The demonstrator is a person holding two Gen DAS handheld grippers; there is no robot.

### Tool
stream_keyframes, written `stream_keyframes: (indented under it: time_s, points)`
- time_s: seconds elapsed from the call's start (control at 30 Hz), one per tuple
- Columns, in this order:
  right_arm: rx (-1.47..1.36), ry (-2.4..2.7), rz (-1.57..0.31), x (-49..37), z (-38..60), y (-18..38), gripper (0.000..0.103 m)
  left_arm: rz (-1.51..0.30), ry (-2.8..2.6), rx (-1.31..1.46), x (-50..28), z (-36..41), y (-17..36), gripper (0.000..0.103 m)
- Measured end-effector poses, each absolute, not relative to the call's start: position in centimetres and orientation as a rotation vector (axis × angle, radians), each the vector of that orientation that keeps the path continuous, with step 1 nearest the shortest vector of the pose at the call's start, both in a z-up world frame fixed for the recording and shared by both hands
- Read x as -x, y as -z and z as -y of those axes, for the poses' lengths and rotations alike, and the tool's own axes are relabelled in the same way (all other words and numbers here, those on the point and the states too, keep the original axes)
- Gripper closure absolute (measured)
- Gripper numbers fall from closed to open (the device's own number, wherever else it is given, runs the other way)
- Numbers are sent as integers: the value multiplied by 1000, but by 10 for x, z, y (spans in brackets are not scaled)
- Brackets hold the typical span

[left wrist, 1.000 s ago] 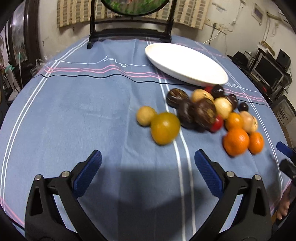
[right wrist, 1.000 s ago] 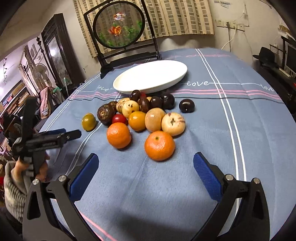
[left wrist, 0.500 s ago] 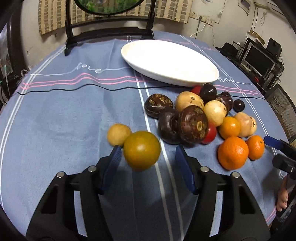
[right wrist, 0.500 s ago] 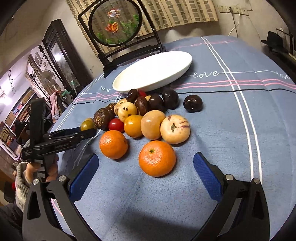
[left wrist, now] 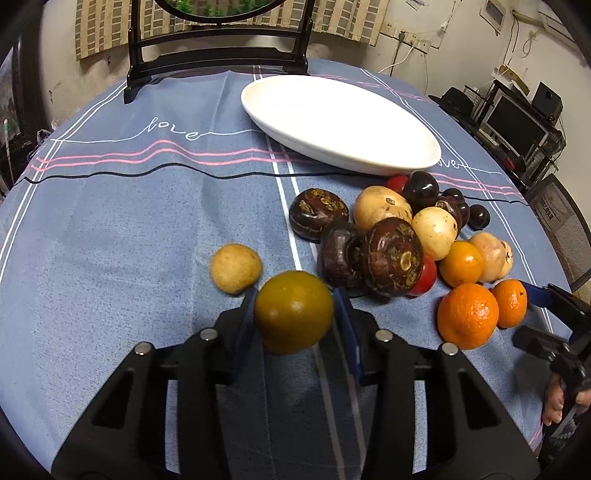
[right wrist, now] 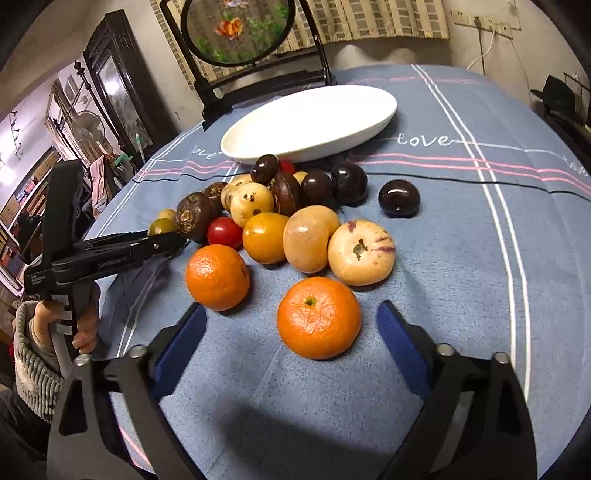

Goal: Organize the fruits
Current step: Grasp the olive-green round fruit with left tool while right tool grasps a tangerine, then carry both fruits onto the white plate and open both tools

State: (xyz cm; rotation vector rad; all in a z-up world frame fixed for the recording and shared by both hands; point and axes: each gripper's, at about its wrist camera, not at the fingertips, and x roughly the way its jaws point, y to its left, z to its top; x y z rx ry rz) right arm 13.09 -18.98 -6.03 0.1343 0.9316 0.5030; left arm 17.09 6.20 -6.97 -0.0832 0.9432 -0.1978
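Note:
My left gripper [left wrist: 294, 314] is shut on a yellow-green round fruit [left wrist: 293, 311], also seen in the right wrist view [right wrist: 161, 226], at the left edge of a pile of fruits [left wrist: 391, 236]. A small tan fruit [left wrist: 235, 268] lies just left of it. My right gripper [right wrist: 291, 326] is open, its blue pads either side of an orange [right wrist: 318, 317] and apart from it. A second orange [right wrist: 217, 277] lies to the left. An empty white oval plate [left wrist: 340, 122] sits behind the pile, also in the right wrist view [right wrist: 310, 122].
The table has a blue cloth [left wrist: 110, 229] with pink and white stripes. A black stand with a round picture [right wrist: 236, 33] stands behind the plate. A lone dark plum [right wrist: 399, 197] lies right of the pile. Monitors [left wrist: 515, 123] stand beyond the table edge.
My left gripper moved forward and closed its pads onto the yellow-green fruit. My right gripper moved closer to the near orange and narrowed a little, still open.

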Motion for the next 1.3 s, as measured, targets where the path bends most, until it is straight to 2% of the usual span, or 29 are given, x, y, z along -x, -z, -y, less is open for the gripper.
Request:
stream_keyframes:
  time_s: [0.07,0.3,0.4,1.0,1.13,1.3]
  points:
    - [-153,-511,-968,-138,190,65,27,-944,202,88,-171,-63,70,61]
    - [-154,-503,-975,-144,192,67,42,-933,238,122,-170,-66,69,64]
    - [-174,-490,-973,-144,198,67,56,-896,251,102,-164,-62,64,64]
    - [-227,-529,-921,-122,210,50,59,-837,227,105,-153,-68,40,64]
    - [-259,-540,-858,-138,220,17,59,-807,213,75,-180,-60,14,64]
    - [-275,-538,-811,-205,211,-15,59,-807,208,78,-241,-43,-3,64]
